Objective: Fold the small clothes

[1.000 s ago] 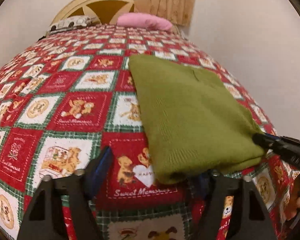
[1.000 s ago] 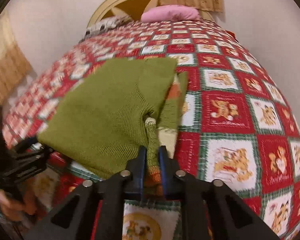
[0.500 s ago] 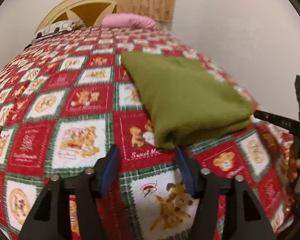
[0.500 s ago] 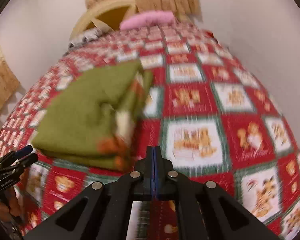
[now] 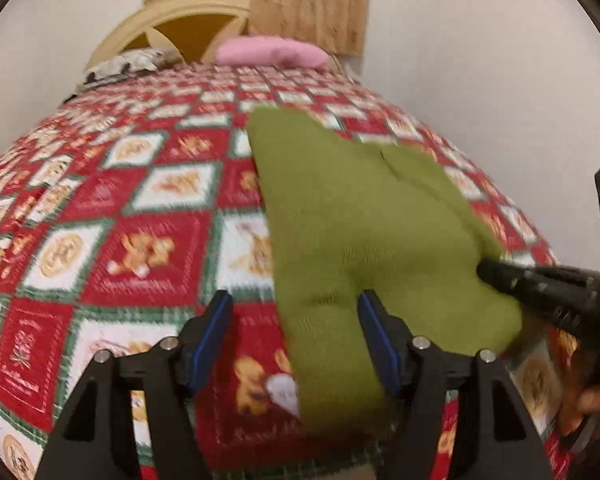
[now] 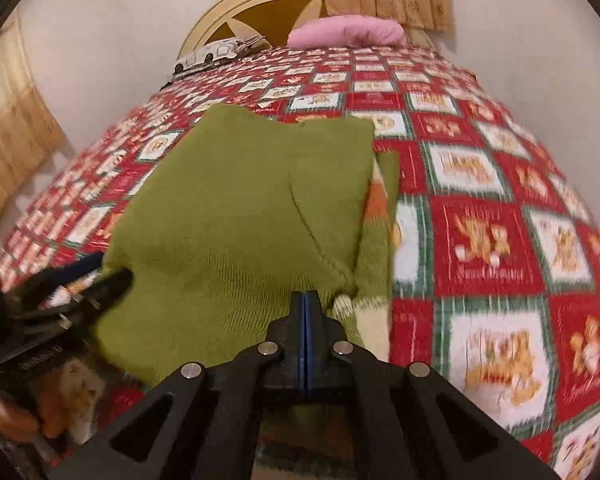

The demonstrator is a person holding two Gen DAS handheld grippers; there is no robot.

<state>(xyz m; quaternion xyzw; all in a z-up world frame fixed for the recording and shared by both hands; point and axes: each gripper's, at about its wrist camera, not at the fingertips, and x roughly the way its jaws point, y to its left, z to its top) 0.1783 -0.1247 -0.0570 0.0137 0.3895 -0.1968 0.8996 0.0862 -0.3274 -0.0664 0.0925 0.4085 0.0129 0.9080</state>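
Left gripper point(image 5: 293, 336): jaws spread, having just been opening; near left corner of the green knit garment point(image 5: 364, 232) lies between them, ungripped; right gripper point(image 6: 304, 322): jaws pressed together, empty, over the near edge; garment lies folded on the patchwork bedspread point(image 6: 488, 236). Handling estimate: light, soft, limp, stretchy; layers may slip apart; pinch all layers at the near corners.

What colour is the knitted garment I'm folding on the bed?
Olive green knitted garment, with an orange and cream patterned part at its right edge; clearest in the right wrist view.
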